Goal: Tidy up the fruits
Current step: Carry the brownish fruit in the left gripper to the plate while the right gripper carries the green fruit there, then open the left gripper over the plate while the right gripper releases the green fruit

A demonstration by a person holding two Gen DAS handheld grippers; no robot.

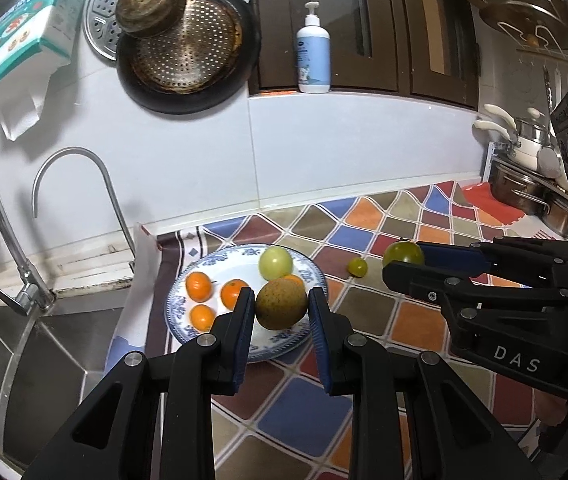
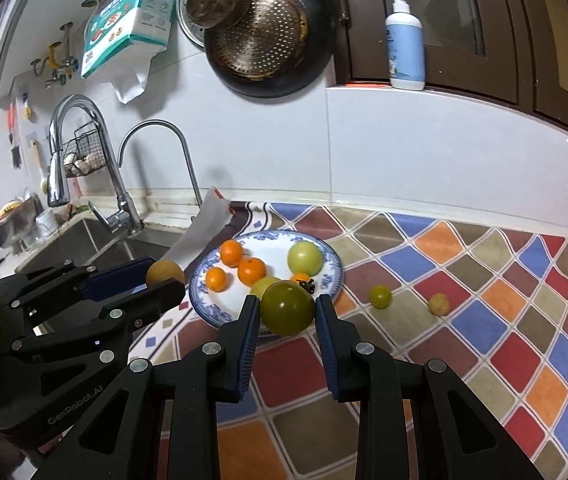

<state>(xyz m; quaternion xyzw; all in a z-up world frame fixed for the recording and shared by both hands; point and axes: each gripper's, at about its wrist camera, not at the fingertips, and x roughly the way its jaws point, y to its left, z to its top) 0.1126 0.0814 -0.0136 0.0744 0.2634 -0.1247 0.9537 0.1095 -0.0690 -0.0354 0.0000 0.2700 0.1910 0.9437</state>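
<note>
A brown round fruit point(image 1: 282, 304) is clamped in the left tool point(image 1: 282, 308) and a green tomato point(image 2: 287, 308) in the right tool point(image 2: 287, 312), both carried above the near rim of the plate point(image 2: 333, 276), probably to be added there. Free room is seen at the plate's front; two small fruits point(image 2: 379, 297) are left on the surface point(image 2: 483, 320).

Beyond the left gripper point(image 1: 282, 308), the brown fruit point(image 1: 281, 304) clamped in it hides most of an orange fruit point(image 1: 294, 279) on the plate point(image 1: 315, 270). Ahead of the right gripper point(image 2: 287, 314), its green fruit point(image 2: 287, 307) covers part of a pale fruit point(image 2: 263, 285) and another orange fruit point(image 2: 300, 277). A small dark thing point(image 2: 308, 286) beside it is too small to identify. The sink point(image 1: 44, 344) left of the left gripper is cut off by the picture's edge.
</note>
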